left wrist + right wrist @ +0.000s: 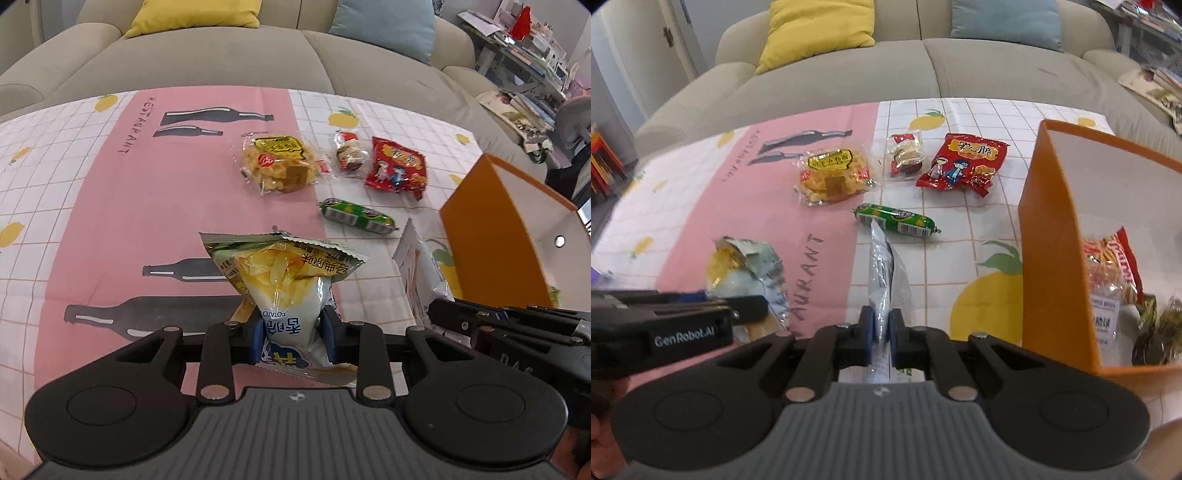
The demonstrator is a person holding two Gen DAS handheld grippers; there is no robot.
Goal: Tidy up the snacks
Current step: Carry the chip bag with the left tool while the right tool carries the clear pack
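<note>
Table w/ printed cloth (960, 206) sits in front of a sofa (923, 70); two cushions (820, 26) on it. On the cloth, far row L to R: pastry pack (833, 177), small wrapped cakes (905, 158), crisp packet (962, 162). Sausage stick (897, 219) lies nearer, before the cakes. Open box (1049, 236) at the R edge, w/ noodle pack (1112, 266) + other packs inside, prob. two. Chip bag (288, 288) in left gripper (293, 332), L of flat pouch (882, 273) in right gripper (882, 332), both nearest
</note>
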